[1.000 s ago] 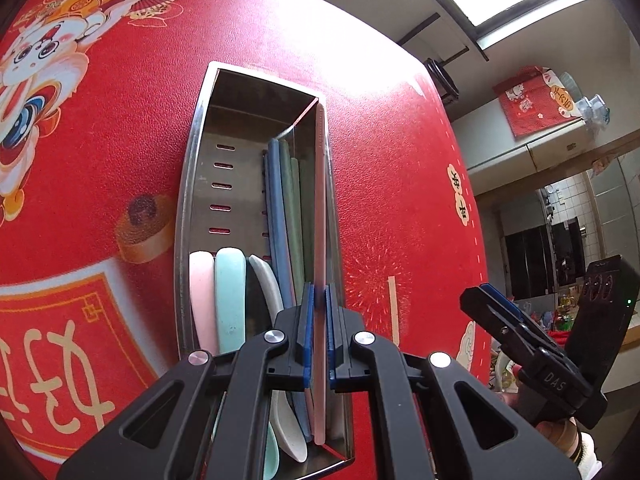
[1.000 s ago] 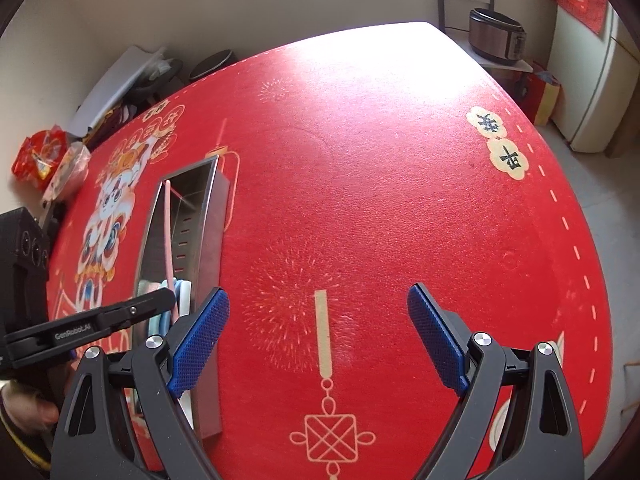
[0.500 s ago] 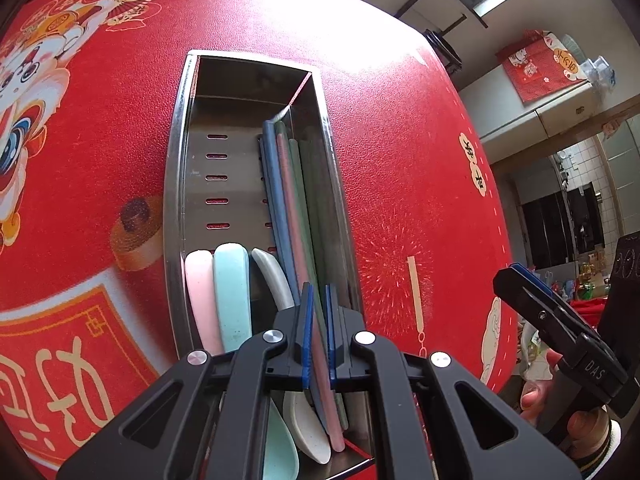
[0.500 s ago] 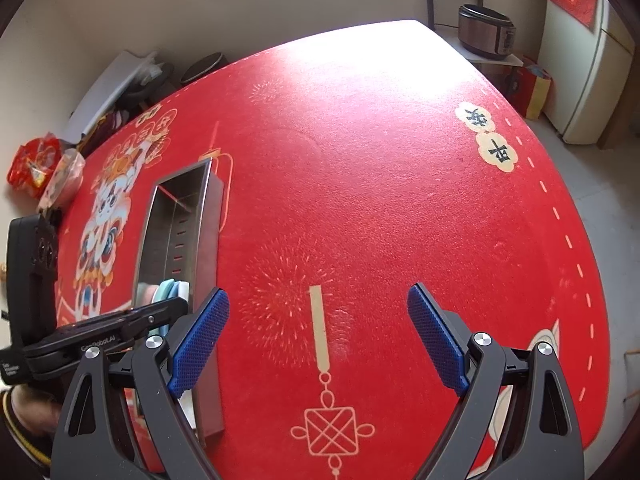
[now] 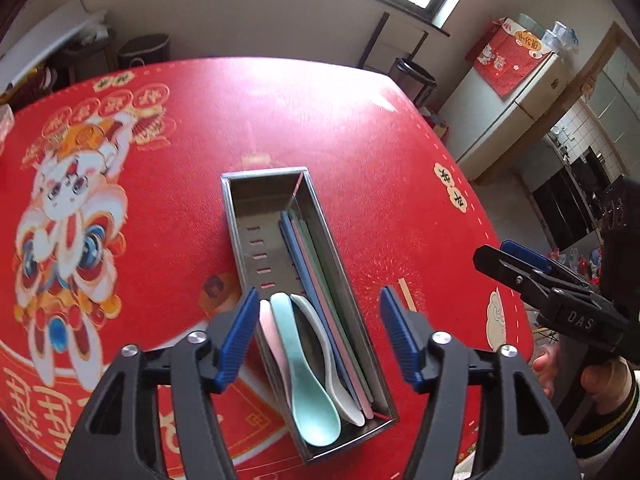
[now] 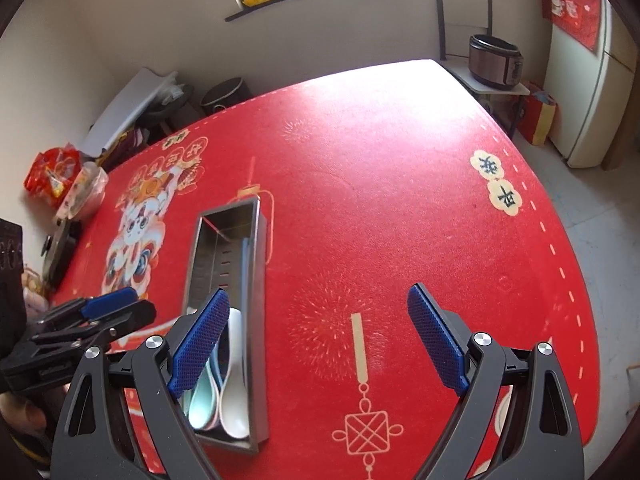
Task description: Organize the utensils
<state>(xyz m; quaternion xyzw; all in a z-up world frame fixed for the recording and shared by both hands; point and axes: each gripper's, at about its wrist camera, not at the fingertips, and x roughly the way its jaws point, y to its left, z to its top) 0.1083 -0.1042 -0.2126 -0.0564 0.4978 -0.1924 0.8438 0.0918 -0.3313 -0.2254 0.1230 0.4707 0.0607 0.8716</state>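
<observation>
Left gripper [image 5: 318, 332], black plastic frame with ribbed blue pads, jaws spread wide and holding nothing, poised above the near end of a rectangular stainless-steel utensil tray [image 5: 236, 216]. The tray is a long, straight-walled trough with a row of slots punched in its floor, lying on a red tablecloth [image 5: 340, 128] of pebbled texture printed with a lion-dance figure [image 5: 70, 216] on the left and gold fireworks to the right. Inside, at the near end, three glossy soup spoons lie side by side with bowls toward the camera: a pink spoon [image 5: 269, 332] leftmost, a mint-green spoon [image 5: 308, 384] in the middle, a white spoon [image 5: 332, 364] to its right. Along the right wall lie slender matte chopsticks [image 5: 316, 276] in blue, pink and green, parallel to the tray's length. Right gripper [image 6: 318, 344], of the same build with cross-hatched blue pads, likewise spread wide and empty, hovers over bare cloth just right of the tray's near end; a hand [image 5: 592, 384] holds it at the far right of the left wrist view.
</observation>
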